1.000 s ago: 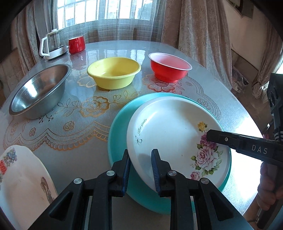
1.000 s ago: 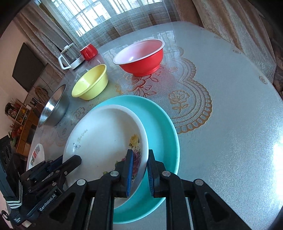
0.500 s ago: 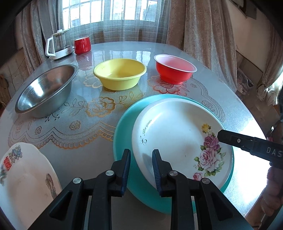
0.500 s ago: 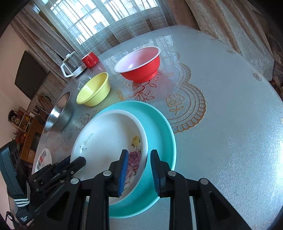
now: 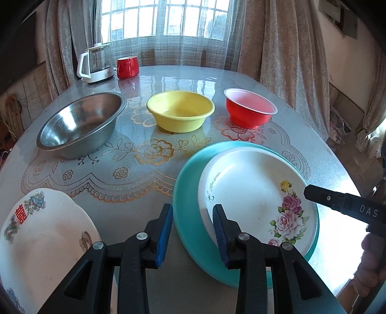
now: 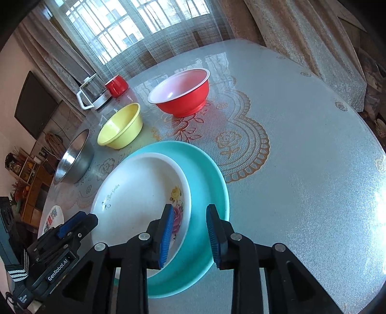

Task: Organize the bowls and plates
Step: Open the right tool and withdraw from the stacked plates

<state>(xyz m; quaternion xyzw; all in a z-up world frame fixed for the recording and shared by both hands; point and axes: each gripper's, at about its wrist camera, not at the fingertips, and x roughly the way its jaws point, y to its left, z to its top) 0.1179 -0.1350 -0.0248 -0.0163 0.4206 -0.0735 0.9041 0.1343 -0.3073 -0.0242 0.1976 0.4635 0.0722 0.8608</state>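
A white plate with roses (image 5: 255, 193) sits on top of a big teal plate (image 5: 190, 217) on the round table (image 6: 301, 169); the white plate is pushed toward the left side of the teal one in the right camera, so more teal shows on the far side; the left gripper (image 5: 191, 231) is held low over the near edge of these plates, with its two blue-padded jaws wide apart and nothing between them; one jaw is over the bare table and the other is over the white plate's rim; the right gripper (image 6: 189, 235) has its jaws wide apart too and holds nothing; one jaw is over the roses and the other is over the teal rim; I cannot tell if either gripper touches the plates; behind the plates three bowls stand in a row, apart from each other: a shiny metal bowl (image 5: 79, 125), a yellow bowl (image 5: 181, 113) in the middle and a red bowl (image 5: 249, 108) that is white inside; another white plate with a red sign (image 5: 41, 244) lies near the left edge of the table, away from the stack; at the far end, by the window (image 5: 166, 19), are a kettle (image 5: 95, 64) and a red cup (image 5: 127, 67), just beside each other.
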